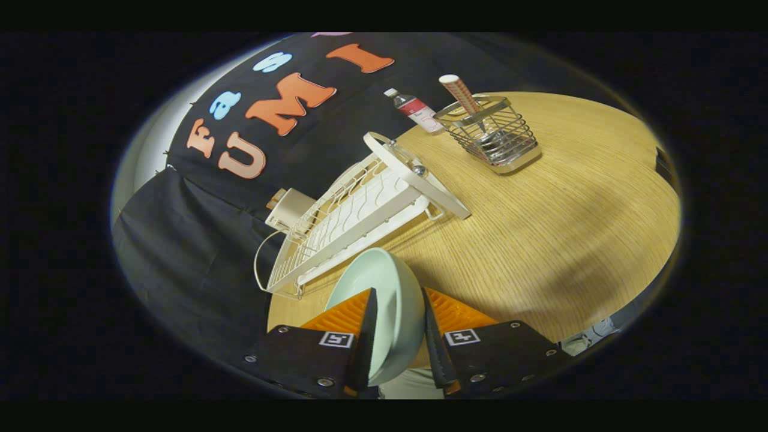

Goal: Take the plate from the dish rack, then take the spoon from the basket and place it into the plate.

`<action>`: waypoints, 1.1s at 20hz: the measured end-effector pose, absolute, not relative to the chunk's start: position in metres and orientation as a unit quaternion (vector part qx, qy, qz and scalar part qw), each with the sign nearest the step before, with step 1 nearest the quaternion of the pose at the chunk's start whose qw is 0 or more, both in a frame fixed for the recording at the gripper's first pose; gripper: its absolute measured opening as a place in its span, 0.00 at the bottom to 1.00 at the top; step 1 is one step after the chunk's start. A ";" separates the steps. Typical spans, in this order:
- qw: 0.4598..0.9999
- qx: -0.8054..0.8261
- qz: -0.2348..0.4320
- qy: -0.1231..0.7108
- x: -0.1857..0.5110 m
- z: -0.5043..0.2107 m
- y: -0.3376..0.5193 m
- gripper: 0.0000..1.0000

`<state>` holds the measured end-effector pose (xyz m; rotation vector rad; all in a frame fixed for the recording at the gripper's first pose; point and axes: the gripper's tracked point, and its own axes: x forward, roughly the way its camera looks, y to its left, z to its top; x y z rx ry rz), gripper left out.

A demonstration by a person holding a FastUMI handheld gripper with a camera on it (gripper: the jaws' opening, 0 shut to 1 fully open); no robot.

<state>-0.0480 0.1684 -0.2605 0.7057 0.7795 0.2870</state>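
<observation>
Holding the plate clamped in your claw, you have it clear of the dish rack; beyond the rack, the spoon waits in the basket, untouched.

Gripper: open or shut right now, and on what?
Gripper: shut on the plate, one finger on each face of it, held clear of the dish rack.

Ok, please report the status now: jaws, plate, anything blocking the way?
Gripper jaws shut on pale green plate, held clear of white dish rack. Spoon upright in wire basket, beyond the rack. Wooden table ahead bare, nothing blocking.
</observation>
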 end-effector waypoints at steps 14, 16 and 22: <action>0.923 0.283 0.041 0.255 -0.005 -0.225 0.065 0.98; 0.935 0.271 0.029 0.228 0.001 -0.211 0.050 0.98; 0.976 0.152 -0.013 0.158 0.024 -0.175 0.004 0.98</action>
